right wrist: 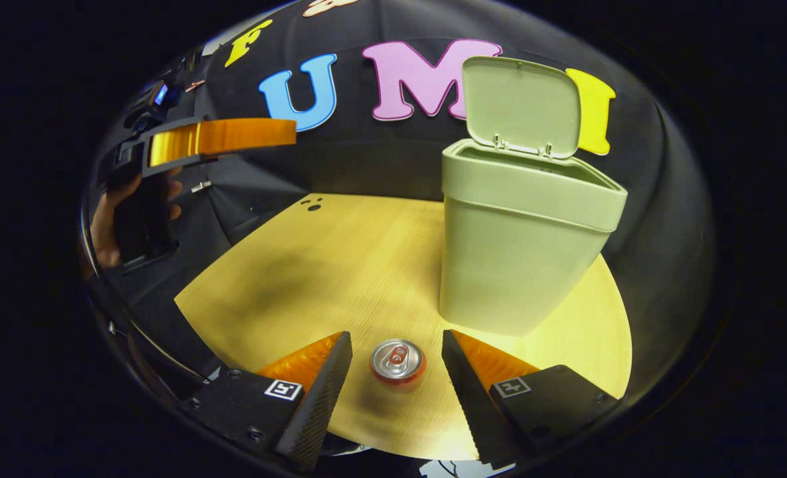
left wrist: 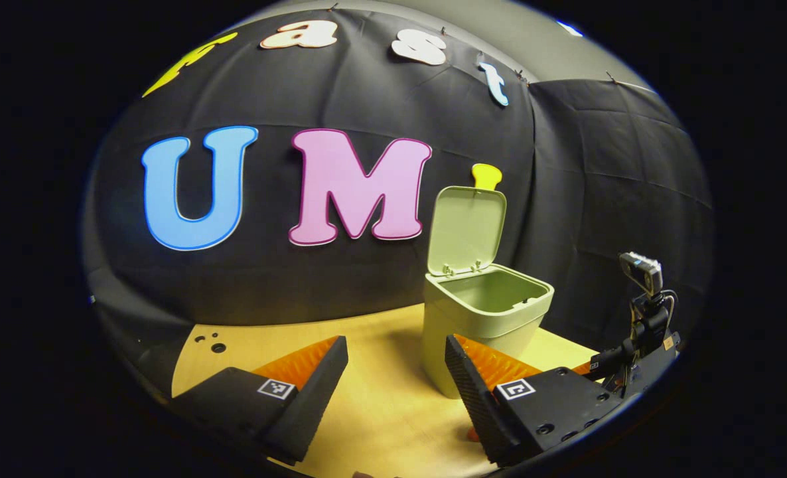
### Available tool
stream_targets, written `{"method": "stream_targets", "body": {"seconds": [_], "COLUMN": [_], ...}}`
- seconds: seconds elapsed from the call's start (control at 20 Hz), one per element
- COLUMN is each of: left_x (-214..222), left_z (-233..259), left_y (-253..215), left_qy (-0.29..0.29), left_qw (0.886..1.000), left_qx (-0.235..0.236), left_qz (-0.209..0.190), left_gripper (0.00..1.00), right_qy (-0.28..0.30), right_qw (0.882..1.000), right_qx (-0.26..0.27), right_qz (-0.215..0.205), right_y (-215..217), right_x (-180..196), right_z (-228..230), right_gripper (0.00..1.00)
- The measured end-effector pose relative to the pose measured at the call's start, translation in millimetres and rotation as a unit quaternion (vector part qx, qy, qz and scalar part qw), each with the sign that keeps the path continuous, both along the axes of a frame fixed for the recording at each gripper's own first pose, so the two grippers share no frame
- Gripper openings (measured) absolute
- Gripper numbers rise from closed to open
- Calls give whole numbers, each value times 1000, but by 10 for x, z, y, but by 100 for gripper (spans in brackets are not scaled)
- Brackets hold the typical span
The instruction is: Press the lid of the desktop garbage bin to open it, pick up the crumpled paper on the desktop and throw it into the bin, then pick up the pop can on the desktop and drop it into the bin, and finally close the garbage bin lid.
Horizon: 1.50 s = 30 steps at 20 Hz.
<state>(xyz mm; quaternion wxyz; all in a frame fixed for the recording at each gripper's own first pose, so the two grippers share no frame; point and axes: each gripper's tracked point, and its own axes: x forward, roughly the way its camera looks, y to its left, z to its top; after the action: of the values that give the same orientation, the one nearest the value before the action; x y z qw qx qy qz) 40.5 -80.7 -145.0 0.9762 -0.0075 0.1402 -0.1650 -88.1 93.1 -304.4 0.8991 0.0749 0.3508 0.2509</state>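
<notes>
The counter carries the garbage bin at 2 o'clock in the right gripper view, lid upright. The pop can stands at 6 o'clock between the right claw, fingers apart. The left claw gapes, holding nothing.

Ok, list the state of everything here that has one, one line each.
Garbage bin: upright on the table.
Lid: open, tipped back on its hinge.
Pop can: upright on the table, between the right gripper's fingers, not gripped.
Right gripper: open.
Left gripper: open, holds nothing.
</notes>
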Motion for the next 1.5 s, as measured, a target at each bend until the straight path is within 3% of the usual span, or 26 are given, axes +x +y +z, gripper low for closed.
{"method": "stream_targets", "body": {"seconds": [0.65,1.0,1.25,1.5], "left_x": [-268,-297,-274,-271], "left_z": [-208,-280,-298,-317], "left_y": [519,626,600,514], "left_qy": [29,37,41,42], "left_qw": [998,997,997,997], "left_qx": [12,20,16,9], "left_qz": [52,67,68,63], "left_gripper": [95,95,95,95], "right_qy": [54,69,67,48], "right_qw": [996,995,995,997], "right_qx": [-55,-69,-66,-44], "right_qz": [32,33,33,27], "right_y": [193,204,171,58], "right_x": [-25,-28,-21,81], "right_z": [-788,-938,-851,-318], "right_gripper": [89,89,85,84]}}
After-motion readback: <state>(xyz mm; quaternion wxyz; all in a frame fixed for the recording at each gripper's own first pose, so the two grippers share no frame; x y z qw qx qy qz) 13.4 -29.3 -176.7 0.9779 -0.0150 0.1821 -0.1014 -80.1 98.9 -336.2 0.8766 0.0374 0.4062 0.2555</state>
